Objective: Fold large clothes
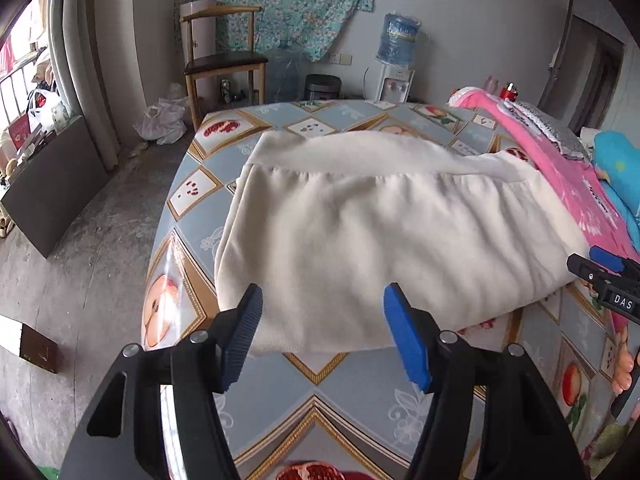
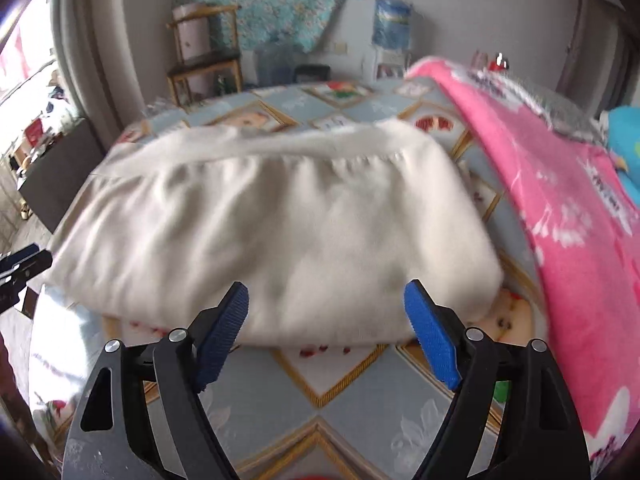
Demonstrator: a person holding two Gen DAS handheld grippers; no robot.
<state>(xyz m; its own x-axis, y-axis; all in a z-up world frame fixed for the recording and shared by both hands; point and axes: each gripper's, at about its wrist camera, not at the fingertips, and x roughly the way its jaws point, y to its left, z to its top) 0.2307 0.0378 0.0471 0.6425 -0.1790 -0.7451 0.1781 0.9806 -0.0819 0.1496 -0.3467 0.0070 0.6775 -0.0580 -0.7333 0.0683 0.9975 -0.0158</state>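
A cream garment point(image 1: 380, 232) lies folded into a thick rectangle on the patterned tablecloth point(image 1: 344, 396), its ribbed hem along the far side. My left gripper point(image 1: 322, 300) hovers over the garment's near left edge, jaws open, no cloth between the blue pads. In the right wrist view the same garment point(image 2: 280, 232) looks blurred, and my right gripper point(image 2: 326, 294) hangs open above its near right edge, holding nothing. The right gripper's tip point(image 1: 600, 276) shows at the right edge of the left wrist view; the left gripper's tip point(image 2: 20, 266) shows at the left edge of the right wrist view.
A pink blanket point(image 1: 568, 176) and a blue item point(image 1: 618, 160) lie along the table's right side. Beyond the table stand a wooden chair point(image 1: 224, 56), a water dispenser point(image 1: 396, 60) and a dark panel point(image 1: 52, 184) on the concrete floor at left.
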